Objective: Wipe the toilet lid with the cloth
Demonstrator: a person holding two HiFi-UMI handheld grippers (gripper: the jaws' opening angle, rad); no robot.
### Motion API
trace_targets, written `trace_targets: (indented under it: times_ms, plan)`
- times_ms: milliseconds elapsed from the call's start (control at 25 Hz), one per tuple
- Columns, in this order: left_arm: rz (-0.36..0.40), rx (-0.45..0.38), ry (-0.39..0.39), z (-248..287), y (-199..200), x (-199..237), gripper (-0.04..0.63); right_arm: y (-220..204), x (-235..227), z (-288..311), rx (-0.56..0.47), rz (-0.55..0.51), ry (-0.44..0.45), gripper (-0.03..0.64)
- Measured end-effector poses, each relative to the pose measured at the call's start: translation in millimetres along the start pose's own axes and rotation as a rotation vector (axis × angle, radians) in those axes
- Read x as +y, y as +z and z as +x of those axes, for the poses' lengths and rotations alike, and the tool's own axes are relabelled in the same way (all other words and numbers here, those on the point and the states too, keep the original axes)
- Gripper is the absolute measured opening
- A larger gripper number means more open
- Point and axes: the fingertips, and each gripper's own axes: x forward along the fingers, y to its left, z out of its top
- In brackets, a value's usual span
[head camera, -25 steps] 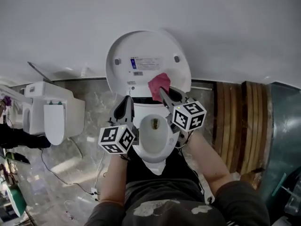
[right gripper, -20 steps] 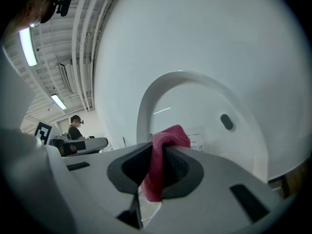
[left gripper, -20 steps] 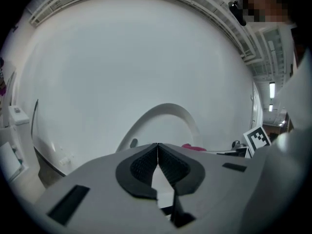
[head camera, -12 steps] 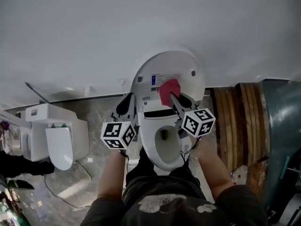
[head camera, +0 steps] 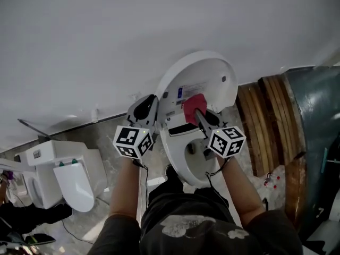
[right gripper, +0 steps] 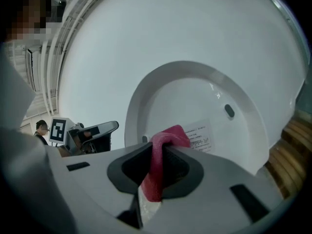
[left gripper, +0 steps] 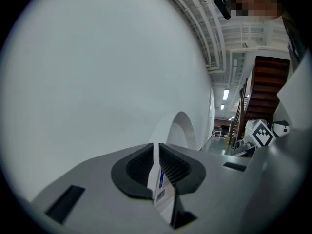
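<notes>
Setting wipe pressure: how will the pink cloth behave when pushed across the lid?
Probably floppy: the cloth folds and droops between the right gripper's shut jaws. Likely to bunch rather than slide flat on the glossy lid.

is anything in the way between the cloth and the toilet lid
Nothing visible is. The right gripper holds the cloth facing the raised toilet lid, and nothing lies between them. The left gripper is clamped on the lid's edge, off to the side of that path.
</notes>
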Motion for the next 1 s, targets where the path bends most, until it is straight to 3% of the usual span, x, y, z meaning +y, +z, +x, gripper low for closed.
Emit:
trace_targets:
  times_ms: [120, 480, 680, 1000]
  plan:
    - [0.0, -0.001, -0.077, 9, 1, 1, 0.108, 6, 1, 6, -0.005, -0.007, -0.015, 0.049]
    - [0.006, 0.109, -0.214, 39, -18, -1, 0.265, 18, 2, 16, -0.013, -0.025, -0.012, 0.049]
    - [0.04, 0.174, -0.244, 52, -28, -2, 0.27, 20, 8, 14, -0.018, -0.052, -0.018, 0.049]
    - [0.011, 0.21, -0.247, 63, -30, 1, 0.268, 19, 7, 3, -0.028, -0.038, -0.04, 0.049]
